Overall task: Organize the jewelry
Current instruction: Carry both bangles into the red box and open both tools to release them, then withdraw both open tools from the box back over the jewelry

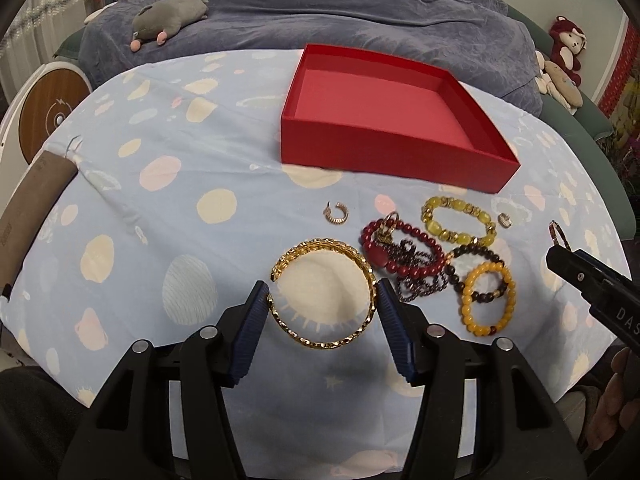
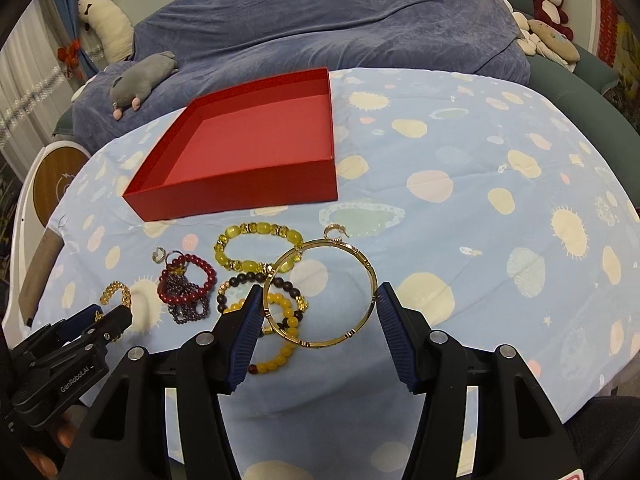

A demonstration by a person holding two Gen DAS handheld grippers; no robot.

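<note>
An empty red box point(image 1: 384, 120) sits at the back of the table; it also shows in the right wrist view point(image 2: 248, 148). My left gripper point(image 1: 322, 300) is shut on a gold chain cuff bracelet point(image 1: 304, 336), pads touching both its sides. My right gripper point(image 2: 318, 300) is shut on a thin gold bangle point(image 2: 348, 332), held between its pads. On the cloth lie a yellow-green bead bracelet point(image 1: 460, 220), a dark red bead bracelet point(image 1: 404, 252), a dark chain point(image 1: 420, 284), an amber bead bracelet point(image 1: 488, 300) and small gold hoop earrings point(image 1: 336, 213).
The table has a light blue spotted cloth point(image 1: 168, 216). A blue-covered sofa point(image 1: 340, 12) with a grey plush toy point(image 1: 168, 16) stands behind it. A brown strip point(image 1: 28, 216) lies at the left edge. Stuffed animals point(image 2: 548, 0) sit at the far right.
</note>
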